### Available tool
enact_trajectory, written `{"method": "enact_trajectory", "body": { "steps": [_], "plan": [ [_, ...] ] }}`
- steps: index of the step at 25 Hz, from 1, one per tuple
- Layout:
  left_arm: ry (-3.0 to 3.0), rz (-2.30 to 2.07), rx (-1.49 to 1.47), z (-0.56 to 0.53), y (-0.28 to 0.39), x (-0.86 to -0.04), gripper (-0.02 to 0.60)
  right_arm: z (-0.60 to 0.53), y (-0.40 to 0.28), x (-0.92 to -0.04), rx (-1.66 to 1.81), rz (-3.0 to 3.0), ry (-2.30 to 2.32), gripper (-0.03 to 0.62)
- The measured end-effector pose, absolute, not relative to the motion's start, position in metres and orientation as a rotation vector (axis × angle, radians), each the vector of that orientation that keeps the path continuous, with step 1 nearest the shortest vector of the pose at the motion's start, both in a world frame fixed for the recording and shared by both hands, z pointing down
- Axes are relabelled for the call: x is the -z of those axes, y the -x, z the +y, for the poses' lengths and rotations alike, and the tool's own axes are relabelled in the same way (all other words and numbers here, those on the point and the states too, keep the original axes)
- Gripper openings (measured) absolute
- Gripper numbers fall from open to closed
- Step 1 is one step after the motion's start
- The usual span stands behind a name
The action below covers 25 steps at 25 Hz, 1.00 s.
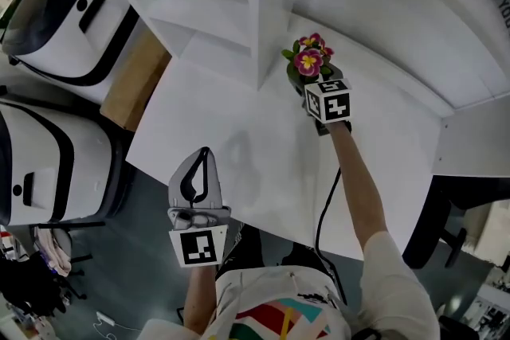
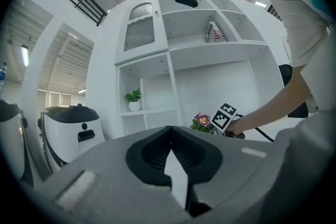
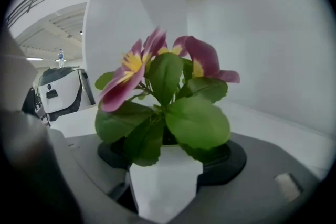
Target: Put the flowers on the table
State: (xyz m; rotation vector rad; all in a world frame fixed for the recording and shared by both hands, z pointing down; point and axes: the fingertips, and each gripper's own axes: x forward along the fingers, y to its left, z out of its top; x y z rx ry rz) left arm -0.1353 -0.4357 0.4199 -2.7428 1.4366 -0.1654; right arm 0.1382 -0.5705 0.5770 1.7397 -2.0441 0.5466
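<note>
The right tool (image 1: 309, 85) stands wide, its jaws pinching the white pot (image 3: 166, 183) of the flowers (image 1: 310, 56), above the far part of the surface (image 1: 239, 131), beside the shelf unit (image 1: 239, 4). The left tool (image 1: 200, 162), at the surface's near edge, has its jaws pressed together, empty.

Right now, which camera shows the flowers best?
The right gripper view: the flowers fill the frame, clamped in the right tongs. The head view shows them small from above; the left gripper view, tiny and distant.
</note>
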Motion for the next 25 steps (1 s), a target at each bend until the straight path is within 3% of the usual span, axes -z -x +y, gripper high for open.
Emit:
{"method": "enact_trajectory", "body": {
  "steps": [10, 25],
  "plan": [
    [2.709, 1.479, 0.261, -0.459, 0.173, -0.442, 0.003, -0.607, -0.176, -0.615, -0.579, -1.945, -1.846, 0.325],
    [2.696, 1.425, 0.263, -0.469, 0.175, -0.444, 0.003, -0.61, -0.185, -0.618, -0.544, -1.94, -1.895, 0.325]
  ]
}}
